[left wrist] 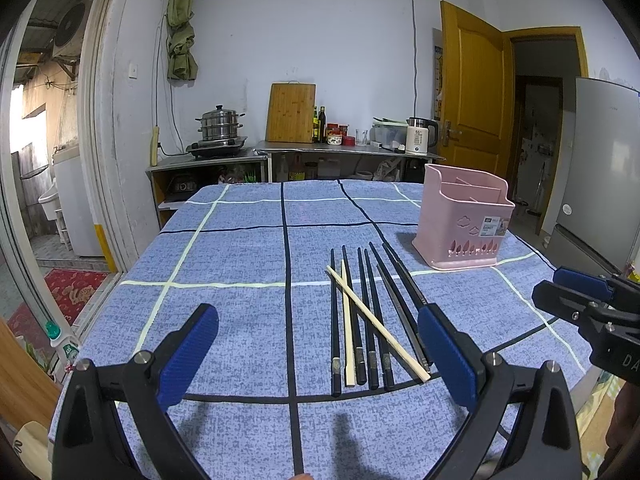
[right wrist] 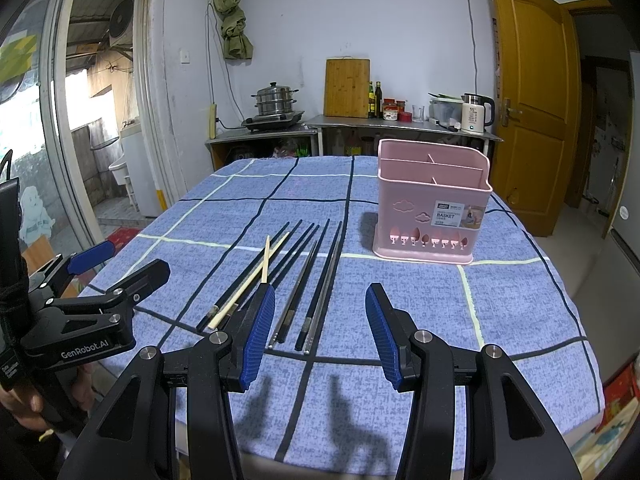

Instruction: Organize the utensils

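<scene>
Both grippers (left wrist: pixel 318 332) (right wrist: pixel 320 312) agape over table; chopsticks (left wrist: pixel 362 316) just ahead.

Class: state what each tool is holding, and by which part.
Nothing. The left tool and right tool are open and empty; the chopsticks lie untouched.

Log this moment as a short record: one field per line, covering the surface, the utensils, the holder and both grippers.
surface: table with blue checked cloth
utensils: chopsticks lying loose on the cloth, mostly dark, two pale wooden ones crossed
holder: pink basket upright beyond the chopsticks, its visible compartments look empty
left gripper: open, holding nothing, chopsticks ahead between its fingers
right gripper: open, holding nothing
progress: no chopstick seen in the basket yet
</scene>
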The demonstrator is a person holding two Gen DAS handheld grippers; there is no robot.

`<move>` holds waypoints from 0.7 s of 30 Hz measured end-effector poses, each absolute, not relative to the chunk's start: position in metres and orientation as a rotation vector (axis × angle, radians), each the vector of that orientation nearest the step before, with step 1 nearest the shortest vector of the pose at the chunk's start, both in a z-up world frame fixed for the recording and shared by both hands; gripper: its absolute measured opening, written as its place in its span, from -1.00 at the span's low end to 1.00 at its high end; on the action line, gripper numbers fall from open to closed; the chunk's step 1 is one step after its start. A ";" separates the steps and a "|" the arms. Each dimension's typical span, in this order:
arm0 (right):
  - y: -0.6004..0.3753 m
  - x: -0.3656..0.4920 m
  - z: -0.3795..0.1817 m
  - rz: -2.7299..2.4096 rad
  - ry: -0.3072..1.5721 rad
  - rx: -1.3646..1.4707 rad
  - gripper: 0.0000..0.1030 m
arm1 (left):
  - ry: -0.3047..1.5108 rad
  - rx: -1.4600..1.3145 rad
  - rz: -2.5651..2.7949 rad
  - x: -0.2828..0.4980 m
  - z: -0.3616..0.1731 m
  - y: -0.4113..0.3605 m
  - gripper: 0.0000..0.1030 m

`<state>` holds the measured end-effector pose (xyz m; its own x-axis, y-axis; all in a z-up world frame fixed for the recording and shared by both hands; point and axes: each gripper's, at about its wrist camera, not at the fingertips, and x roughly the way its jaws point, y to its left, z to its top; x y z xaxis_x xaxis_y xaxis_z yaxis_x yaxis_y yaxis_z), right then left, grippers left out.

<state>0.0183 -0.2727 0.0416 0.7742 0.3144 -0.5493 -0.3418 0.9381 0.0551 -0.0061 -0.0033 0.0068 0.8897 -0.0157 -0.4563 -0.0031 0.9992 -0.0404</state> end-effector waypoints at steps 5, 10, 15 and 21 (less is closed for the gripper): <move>-0.273 0.018 0.042 0.356 0.585 -0.048 -0.06 | 0.474 -0.041 -0.006 -0.005 0.006 -0.004 0.97; -0.273 0.019 0.041 0.355 0.587 -0.049 -0.06 | 0.476 -0.051 -0.007 -0.005 0.005 -0.002 0.97; -0.271 0.019 0.040 0.357 0.593 -0.049 -0.06 | 0.480 -0.053 -0.008 -0.003 0.003 -0.001 0.97; -0.266 0.029 0.037 0.369 0.606 -0.055 -0.06 | 0.503 -0.048 -0.012 0.005 -0.001 0.002 0.97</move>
<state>0.0290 -0.2662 0.0367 0.7584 0.3230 -0.5661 -0.3550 0.9332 0.0568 0.0052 0.0025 -0.0012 0.8763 -0.0236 -0.4812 0.0002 0.9988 -0.0486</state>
